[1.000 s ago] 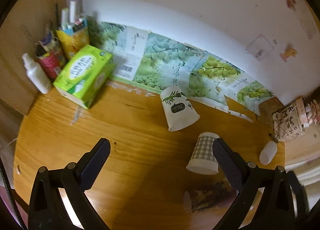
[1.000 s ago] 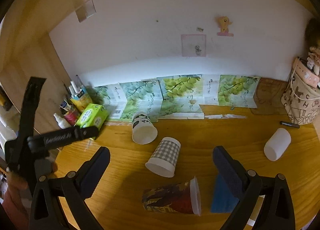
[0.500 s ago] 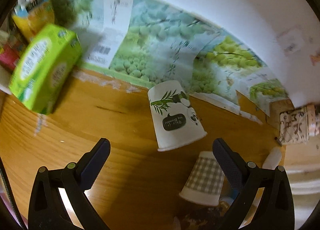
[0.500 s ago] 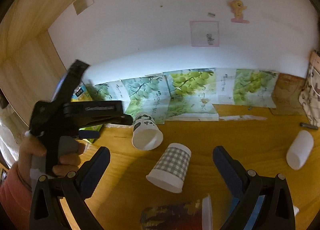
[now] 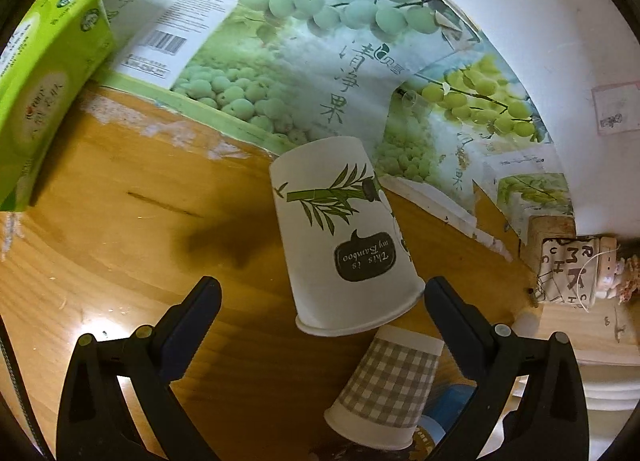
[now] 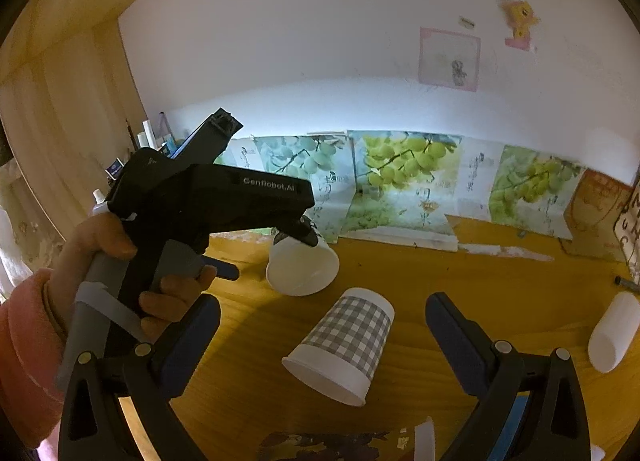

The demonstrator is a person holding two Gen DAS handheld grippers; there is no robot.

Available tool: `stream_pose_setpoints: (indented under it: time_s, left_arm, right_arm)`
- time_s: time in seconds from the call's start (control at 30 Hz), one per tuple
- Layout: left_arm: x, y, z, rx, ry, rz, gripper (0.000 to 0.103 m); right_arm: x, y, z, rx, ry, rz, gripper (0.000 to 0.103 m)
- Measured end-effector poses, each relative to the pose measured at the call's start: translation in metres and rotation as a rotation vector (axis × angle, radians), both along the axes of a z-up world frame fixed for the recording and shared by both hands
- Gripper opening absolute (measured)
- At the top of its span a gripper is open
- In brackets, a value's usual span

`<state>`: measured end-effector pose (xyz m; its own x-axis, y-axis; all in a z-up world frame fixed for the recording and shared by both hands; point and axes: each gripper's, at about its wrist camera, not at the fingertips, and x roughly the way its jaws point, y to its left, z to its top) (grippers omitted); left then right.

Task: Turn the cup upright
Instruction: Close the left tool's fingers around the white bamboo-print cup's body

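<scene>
A white paper cup with a bamboo print (image 5: 344,237) lies on its side on the wooden desk (image 5: 120,221), rim toward me. My left gripper (image 5: 320,293) is open, its jaws on either side of the cup's rim end without touching it. In the right wrist view the left gripper's body hangs over that cup (image 6: 302,267). A grey checked cup (image 6: 344,345) lies on its side between and ahead of my open, empty right gripper (image 6: 320,325); it also shows in the left wrist view (image 5: 388,385).
A green tissue box (image 5: 44,85) sits at the left. Grape-print cartons (image 5: 320,61) line the back wall. A plain white cup (image 6: 612,337) lies at the right, a dark patterned cup (image 6: 332,445) at the front edge, a lettered bag (image 5: 568,273) far right.
My left gripper has moved forward and down toward the bamboo cup, which now sits between its open jaws. The right gripper moved slightly closer to the checked cup.
</scene>
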<state>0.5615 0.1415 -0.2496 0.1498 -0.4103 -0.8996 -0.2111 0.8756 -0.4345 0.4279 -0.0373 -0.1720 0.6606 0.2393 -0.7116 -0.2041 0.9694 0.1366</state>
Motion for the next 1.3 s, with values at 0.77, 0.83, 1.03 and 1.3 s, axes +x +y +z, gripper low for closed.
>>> stream_pose_setpoints:
  time_s: [0.77, 0.83, 1.03, 1.3]
  left_arm:
    - [0.011, -0.017, -0.022, -0.059, -0.022, -0.035, 0.076]
    - [0.011, -0.016, -0.022, -0.061, -0.024, -0.038, 0.076]
    - [0.010, -0.016, -0.016, -0.007, -0.059, -0.068, 0.075]
    - [0.003, -0.016, 0.003, 0.005, -0.107, -0.128, 0.075]
  right_arm:
    - [-0.018, -0.013, -0.010, 0.021, 0.037, -0.067, 0.103]
    - [-0.020, -0.014, -0.009, 0.022, 0.037, -0.075, 0.103]
    - [-0.027, -0.018, -0.008, 0.016, 0.038, -0.092, 0.103]
    - [-0.041, -0.019, 0.002, -0.004, 0.031, -0.096, 0.103]
